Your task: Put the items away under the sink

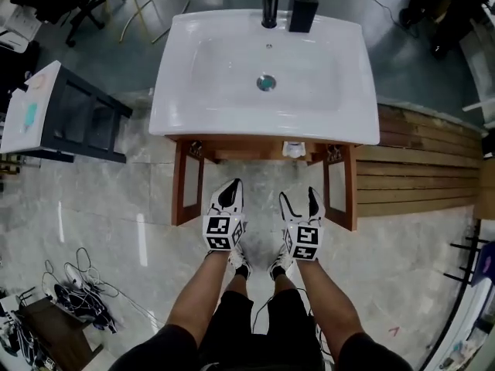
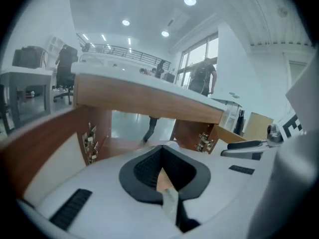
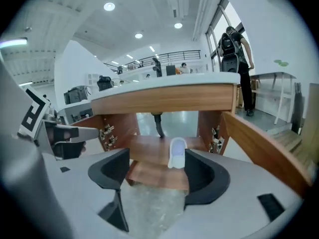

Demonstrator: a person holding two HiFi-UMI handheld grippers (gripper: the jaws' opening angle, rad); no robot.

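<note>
The left hand-held gripper (image 1: 230, 192) (image 2: 162, 156) is held with its jaws closed together, nothing between them. The jaws of the right hand-held gripper (image 1: 299, 201) (image 3: 157, 171) are spread apart and empty. Both are pointed at the open cabinet (image 1: 188, 184) under the sink (image 1: 178, 114). A white bottle (image 1: 293, 149) (image 3: 177, 153) is seen on the cabinet's shelf (image 3: 149, 151), beyond the right jaws, untouched.

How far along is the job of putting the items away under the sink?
Done: one white container sits on the shelf under the sink. In hand: nothing; the left gripper is shut and empty, the right gripper open and empty. Remaining: both cabinet doors stand open, and a black soap dispenser is on the sink top, perhaps to be stored too.
</note>
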